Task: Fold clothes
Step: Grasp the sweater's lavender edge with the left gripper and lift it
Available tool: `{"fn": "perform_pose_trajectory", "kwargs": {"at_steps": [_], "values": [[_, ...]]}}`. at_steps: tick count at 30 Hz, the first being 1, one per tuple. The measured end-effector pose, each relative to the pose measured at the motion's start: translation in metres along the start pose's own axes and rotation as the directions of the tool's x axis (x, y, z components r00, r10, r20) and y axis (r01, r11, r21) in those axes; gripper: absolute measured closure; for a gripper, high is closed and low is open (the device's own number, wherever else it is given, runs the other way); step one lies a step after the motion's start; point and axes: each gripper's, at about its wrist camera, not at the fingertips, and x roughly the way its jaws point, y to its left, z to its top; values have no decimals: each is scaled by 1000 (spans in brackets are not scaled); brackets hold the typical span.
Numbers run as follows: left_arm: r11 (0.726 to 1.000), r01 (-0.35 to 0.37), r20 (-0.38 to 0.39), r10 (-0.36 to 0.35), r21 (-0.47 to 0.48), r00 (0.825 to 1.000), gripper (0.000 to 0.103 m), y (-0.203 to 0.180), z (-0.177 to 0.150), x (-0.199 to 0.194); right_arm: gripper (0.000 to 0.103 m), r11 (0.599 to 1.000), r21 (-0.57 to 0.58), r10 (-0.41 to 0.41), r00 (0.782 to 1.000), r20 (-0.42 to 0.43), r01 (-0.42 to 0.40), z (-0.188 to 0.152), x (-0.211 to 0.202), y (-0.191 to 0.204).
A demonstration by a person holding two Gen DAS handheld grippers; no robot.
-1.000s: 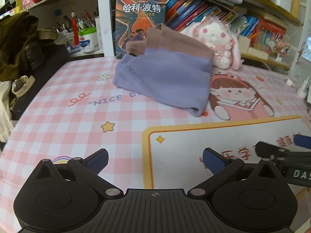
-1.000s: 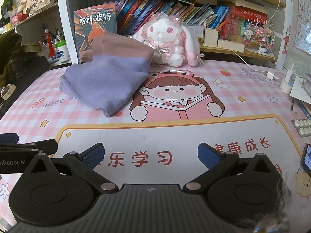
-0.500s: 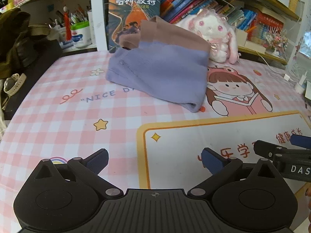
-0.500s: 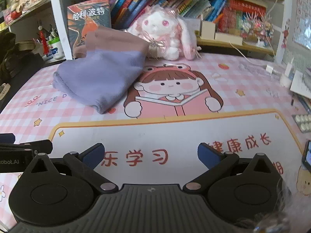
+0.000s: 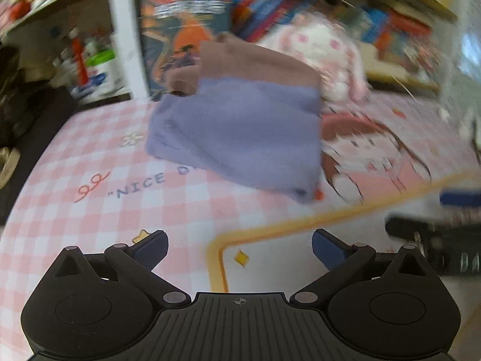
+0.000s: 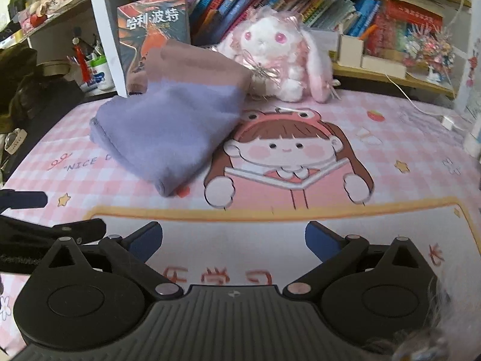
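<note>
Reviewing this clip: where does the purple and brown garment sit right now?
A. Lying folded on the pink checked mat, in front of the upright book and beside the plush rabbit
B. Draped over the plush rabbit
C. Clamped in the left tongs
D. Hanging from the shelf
A: the purple and brown garment lies on the pink checked mat, beside the plush rabbit, and both the left tongs and right tongs stand open and empty.

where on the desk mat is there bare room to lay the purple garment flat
The white panel inside the yellow border, nearest both open grippers, is bare, as is the checked patch left of it. The back is crowded: garment, plush rabbit, books.
</note>
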Motion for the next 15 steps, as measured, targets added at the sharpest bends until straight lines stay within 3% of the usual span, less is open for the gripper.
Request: {"fn": "perform_pose_trajectory", "kwargs": {"at_steps": [2, 3, 4, 7, 10, 15], "values": [[995, 3, 19, -1, -101, 1000, 6, 13, 7, 4, 7, 1000, -3, 5, 1000, -5, -5, 3, 5, 1], [991, 6, 30, -3, -131, 1000, 15, 18, 9, 7, 12, 1000, -3, 2, 1000, -12, -2, 3, 8, 2], [988, 5, 32, 0, -155, 999, 30, 24, 13, 12, 25, 1000, -2, -1, 1000, -20, 1, 4, 10, 3], [971, -8, 32, 16, -239, 999, 60, 41, 28, 31, 55, 1000, -1, -15, 999, -41, 15, 5, 16, 4], [943, 42, 78, -17, -331, 997, 60, 58, 41, 49, 67, 1000, 5, -22, 999, -44, 23, 5, 13, 2], [914, 84, 105, -46, -396, 993, 60, 66, 59, 76, 67, 999, 18, -27, 999, -40, 28, 5, 4, -4]]}}
